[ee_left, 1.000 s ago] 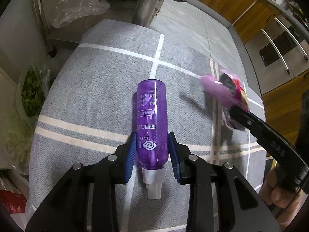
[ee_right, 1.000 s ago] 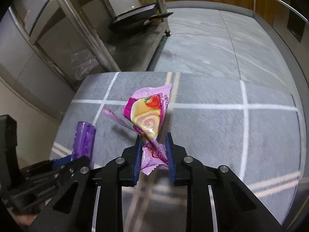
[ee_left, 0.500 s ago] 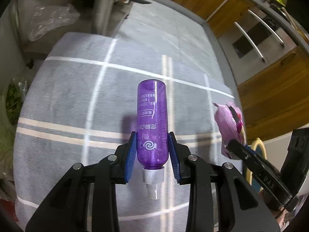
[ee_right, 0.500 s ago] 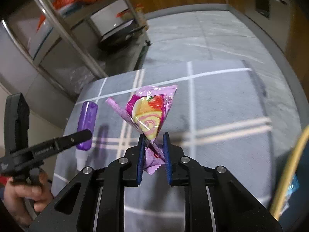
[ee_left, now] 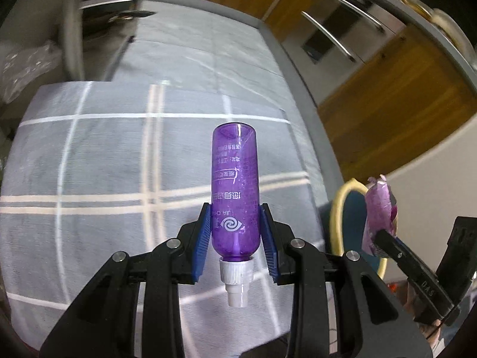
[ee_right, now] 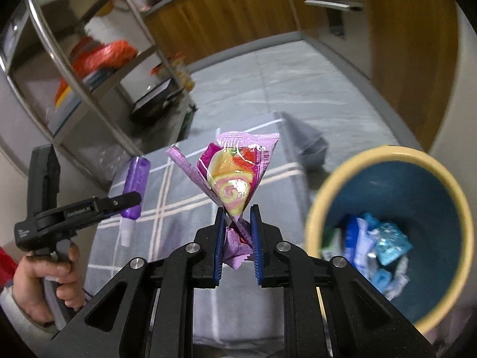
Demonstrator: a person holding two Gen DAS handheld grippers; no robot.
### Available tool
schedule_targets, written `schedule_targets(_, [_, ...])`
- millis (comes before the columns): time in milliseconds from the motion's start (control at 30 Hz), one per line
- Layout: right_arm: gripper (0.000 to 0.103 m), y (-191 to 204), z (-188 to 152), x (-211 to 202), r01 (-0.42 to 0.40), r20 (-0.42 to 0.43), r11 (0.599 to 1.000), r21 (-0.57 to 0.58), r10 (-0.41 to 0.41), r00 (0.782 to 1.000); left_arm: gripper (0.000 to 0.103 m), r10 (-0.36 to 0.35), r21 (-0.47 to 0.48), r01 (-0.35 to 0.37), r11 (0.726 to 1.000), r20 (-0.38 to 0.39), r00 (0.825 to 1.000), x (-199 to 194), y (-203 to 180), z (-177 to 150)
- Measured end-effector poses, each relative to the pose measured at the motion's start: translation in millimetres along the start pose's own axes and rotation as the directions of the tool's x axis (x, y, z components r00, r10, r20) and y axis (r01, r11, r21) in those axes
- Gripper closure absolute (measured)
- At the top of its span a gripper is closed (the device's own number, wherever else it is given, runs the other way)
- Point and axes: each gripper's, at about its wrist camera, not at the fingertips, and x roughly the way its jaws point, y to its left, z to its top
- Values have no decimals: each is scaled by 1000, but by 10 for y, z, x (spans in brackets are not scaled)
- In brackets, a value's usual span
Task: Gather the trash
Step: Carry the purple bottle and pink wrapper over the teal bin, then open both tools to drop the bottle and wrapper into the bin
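Purple plastic fills the left view: a bottle (ee_left: pixel 234 191) is pinched between the blue pads (ee_left: pixel 201 238) of the left gripper (ee_left: pixel 235 238), base pointing away, white nozzle toward the camera. It hangs above a bench (ee_left: pixel 104 164) covered in grey cloth with white stripes. In the right view the same bottle (ee_right: pixel 135 186) shows at left, held by a hand (ee_right: pixel 44 283) on that gripper's black handle.

The right gripper (ee_right: pixel 237 238) has its fingers (ee_right: pixel 220 238) clamped on the crumpled lower end of a pink wrapper (ee_right: pixel 235 176) printed with a swirl cake and a strawberry; the wrapper fans upward from the pads. Their gap has narrowed and is now nearly steady.

Just right of it stands a bin (ee_right: pixel 328 185), cream-rimmed and dark blue inside, with blue and white scraps (ee_right: pixel 375 250) at the bottom. The wrapper is beside the bin's rim, not over the opening. From the left view the bin's rim (ee_left: pixel 342 197) peeks out past the bench edge, near the wrapper (ee_left: pixel 378 208).
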Motion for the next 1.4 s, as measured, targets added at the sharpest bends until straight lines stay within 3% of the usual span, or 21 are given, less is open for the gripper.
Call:
schedule_targets(367, [85,-427,-235,-686,65,141,995,74,-75,987,72,-73,164,75,984,-20,997,-81,-877,-179])
schedule_targets(667, [85,-674,-431,-902,175,171,982,72,-185,968,72,-118,258,130,957,-61,991,42,-1501,-327])
schedule_targets(1033, [85,-1225,-631,-1040,207,156,956,209,-242,958,72,-139,400,176,899,-120,983,361,-2253,-563])
schedule_targets(1400, [85,-1461,-700,-715,222,37,936,273,-241,970,71,-82,427,163,890,-202,976,882,-2467,-699])
